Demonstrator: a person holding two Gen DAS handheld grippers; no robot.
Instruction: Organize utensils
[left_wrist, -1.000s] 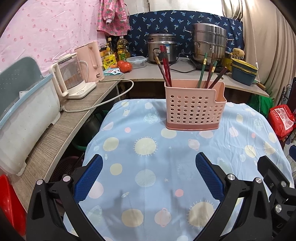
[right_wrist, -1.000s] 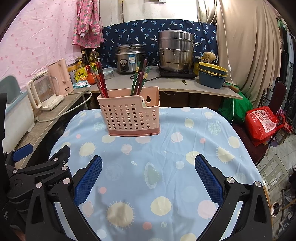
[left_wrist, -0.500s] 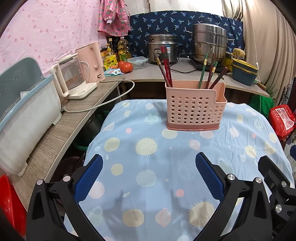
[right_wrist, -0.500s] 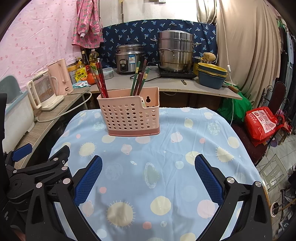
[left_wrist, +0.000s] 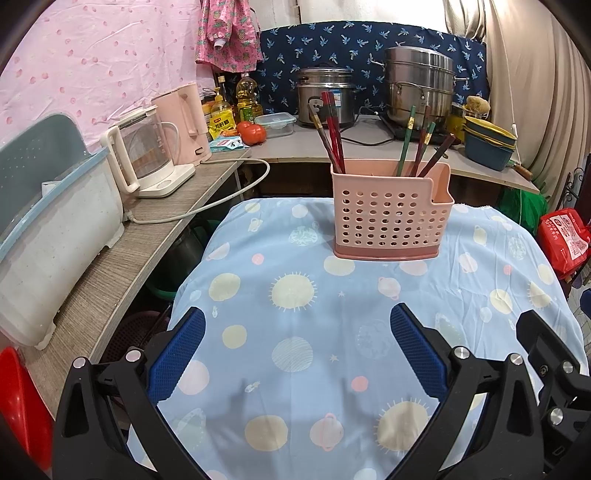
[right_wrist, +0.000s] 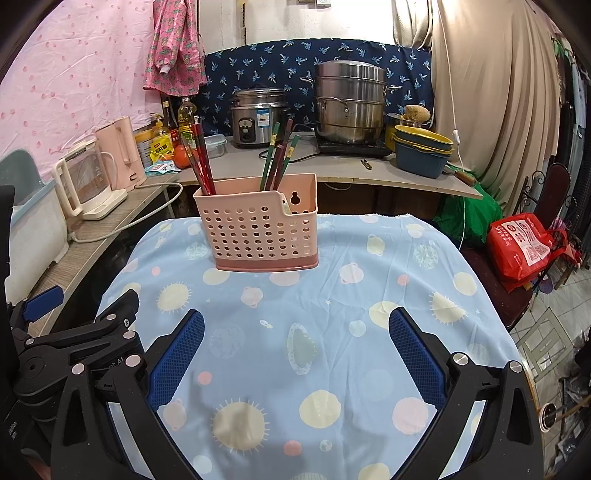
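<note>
A pink perforated utensil holder (left_wrist: 391, 214) stands at the far side of the table with the blue patterned cloth (left_wrist: 295, 332); it also shows in the right wrist view (right_wrist: 258, 225). Red chopsticks (left_wrist: 332, 133) stand in its left compartment, green and brown chopsticks (left_wrist: 421, 144) in its right one. My left gripper (left_wrist: 297, 347) is open and empty, low over the near cloth. My right gripper (right_wrist: 295, 350) is open and empty beside it, to its right. The left gripper's body (right_wrist: 74, 347) shows at the left of the right wrist view.
A counter runs along the left and back with a glass kettle (left_wrist: 144, 155), pink kettle (left_wrist: 188, 122), white bin (left_wrist: 48, 236), rice cooker (left_wrist: 325, 94), steel steamer pot (left_wrist: 421, 81) and stacked bowls (left_wrist: 487, 140). A red bag (right_wrist: 524, 243) sits on a chair at the right.
Both grippers have stayed open. The left wrist view has drifted very slightly back from the holder; the right view is unchanged.
</note>
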